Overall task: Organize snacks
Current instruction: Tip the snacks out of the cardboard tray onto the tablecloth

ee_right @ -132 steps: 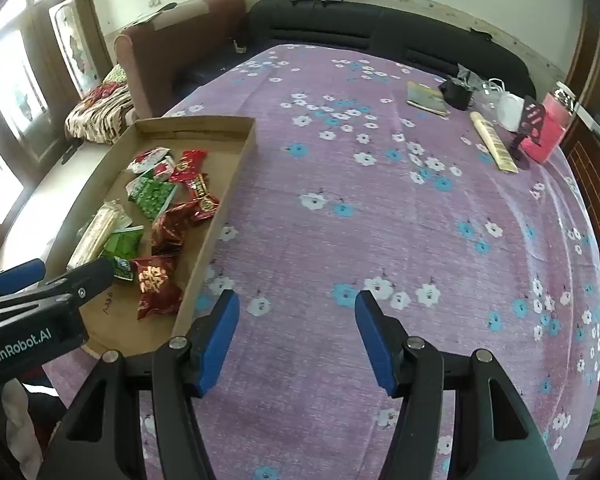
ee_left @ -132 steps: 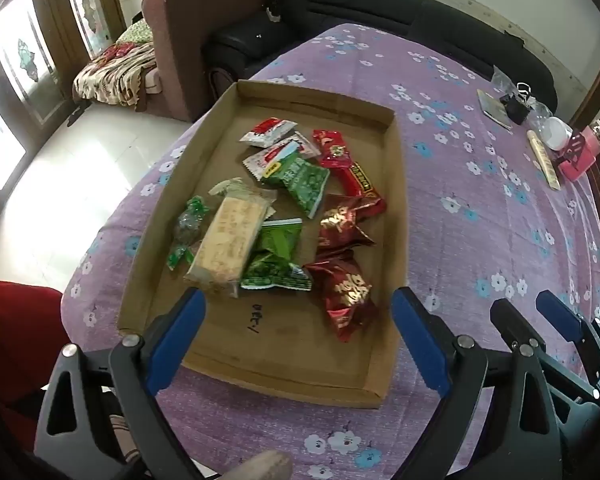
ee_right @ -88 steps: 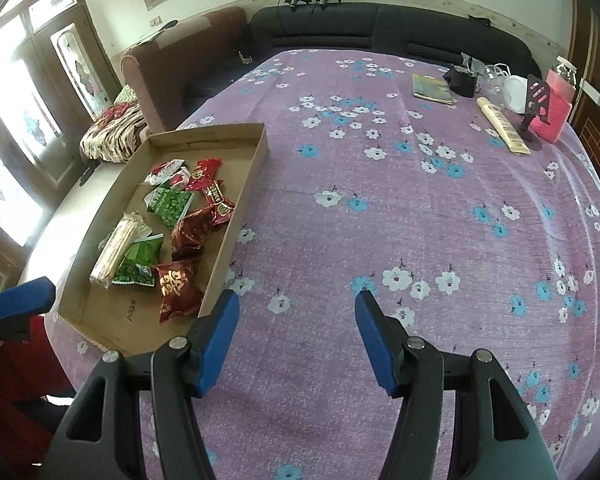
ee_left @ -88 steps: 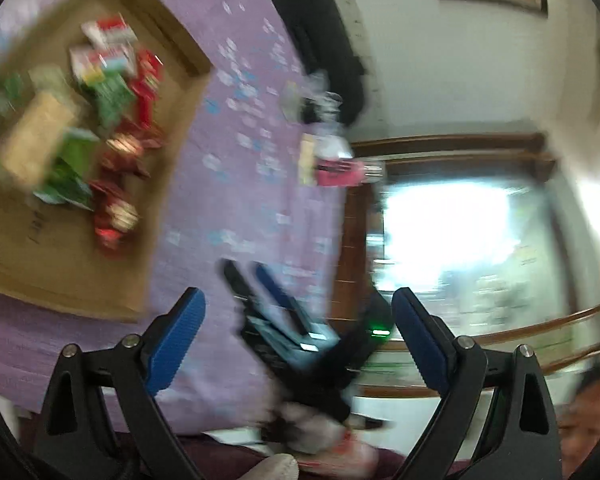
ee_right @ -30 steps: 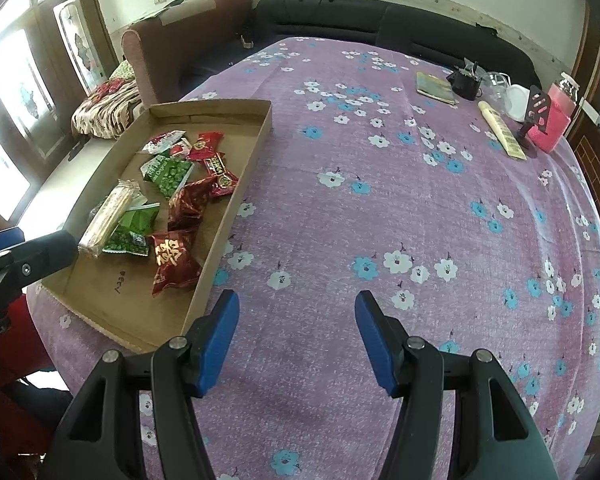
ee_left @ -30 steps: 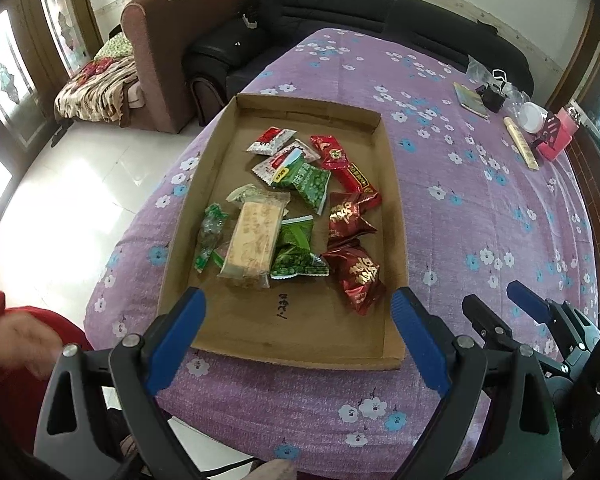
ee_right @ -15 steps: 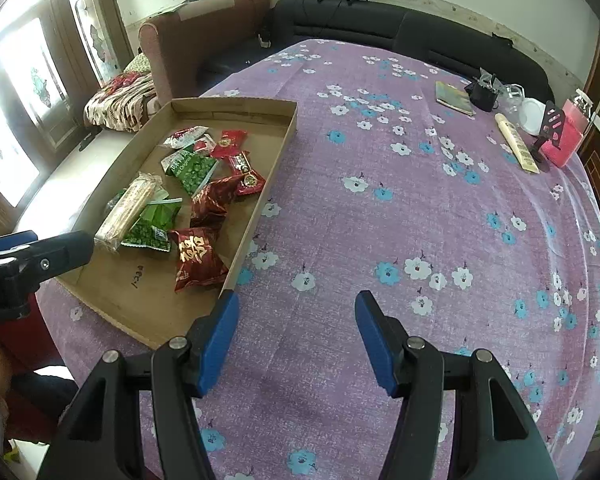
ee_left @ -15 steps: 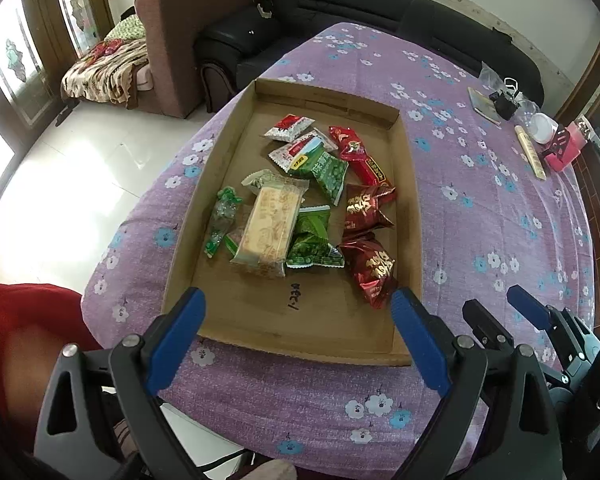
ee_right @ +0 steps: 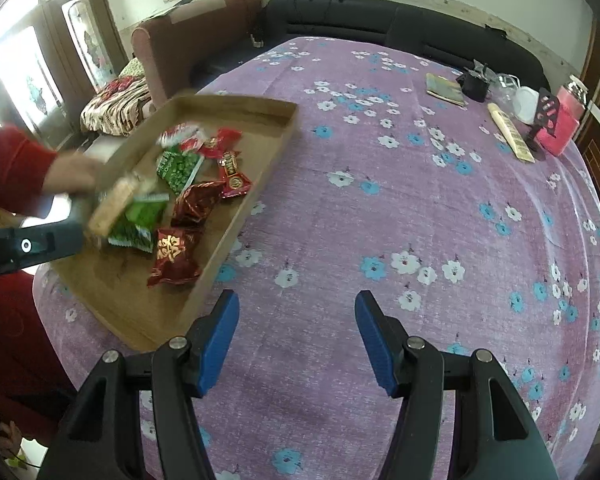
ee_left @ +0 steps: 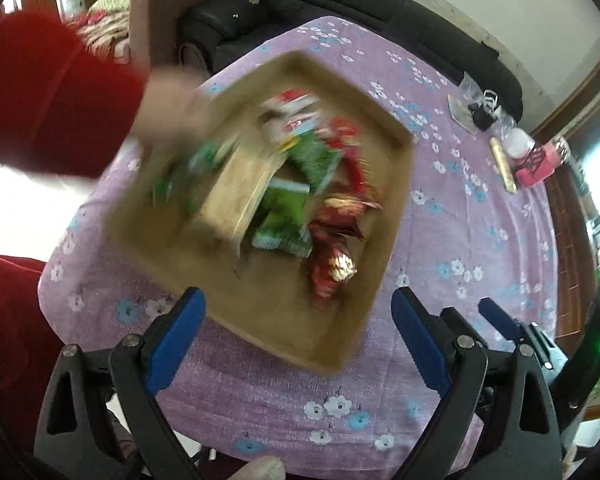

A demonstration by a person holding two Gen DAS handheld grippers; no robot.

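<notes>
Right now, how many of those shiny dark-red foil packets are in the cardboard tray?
2. One dark-red foil packet lies nearest the cardboard tray's front end; the other sits just behind it. The brighter red wrappers farther back differ; more may hide under the pile.

Red, green and white snack packets (ee_right: pixel 179 208) and a long pale wafer bar (ee_right: pixel 113 206) are seen heaped in a shallow cardboard tray (ee_right: pixel 235 216) set on the flowered purple table (ee_right: pixel 400 240).
</notes>
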